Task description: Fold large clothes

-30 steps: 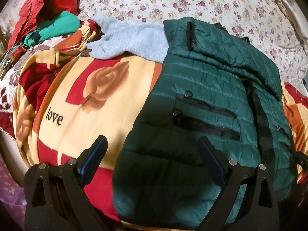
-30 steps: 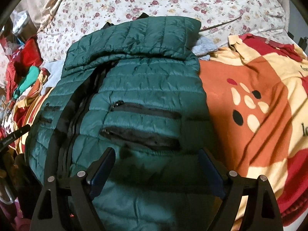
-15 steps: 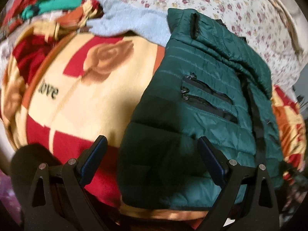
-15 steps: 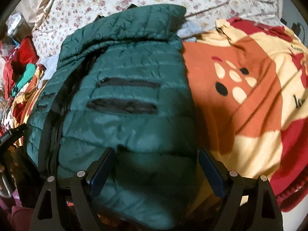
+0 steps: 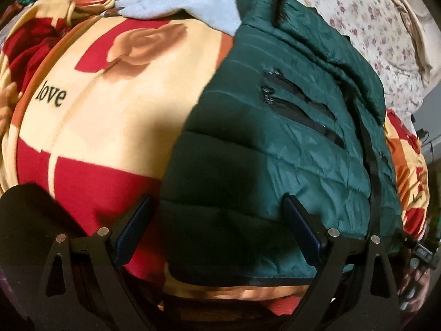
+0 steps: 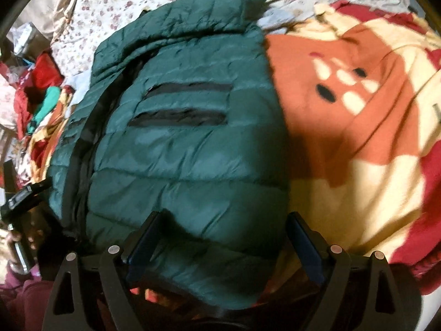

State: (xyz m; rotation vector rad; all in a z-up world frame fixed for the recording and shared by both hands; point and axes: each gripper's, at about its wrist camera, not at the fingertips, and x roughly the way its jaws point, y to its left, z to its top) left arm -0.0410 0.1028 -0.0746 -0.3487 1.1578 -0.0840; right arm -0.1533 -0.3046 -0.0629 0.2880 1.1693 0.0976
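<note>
Left wrist view first: the left gripper (image 5: pixel 217 229) sits at the bottom of the frame with its jaws spread wide and nothing between them, straddling the lower left corner of the green puffer jacket (image 5: pixel 275 149). The jacket's left edge runs between the two fingers, so the left finger (image 5: pixel 132 234) stands over the red and cream blanket (image 5: pixel 110 127) and the right finger (image 5: pixel 303 231) over quilted fabric. From there the jacket stretches away toward the upper right of the frame, its long axis running from the hem (image 5: pixel 242 280) at the bottom up to the collar, with a grey garment (image 5: pixel 187 5) lying beside the collar at the top. Moving to the right wrist view, the same jacket (image 6: pixel 179 143) fills the centre and left of the frame, hem at the bottom, collar at the top, front zip down the left side. The right gripper (image 6: pixel 223 237) also has its jaws wide apart and empty, set over the jacket's lower right corner, with the blanket (image 6: pixel 358 127) spreading to the right. Both grippers look about equally near the hem, one at each corner, so the coming move probably depends on closing on that bottom edge and carrying it up the long axis toward the collar.
</note>
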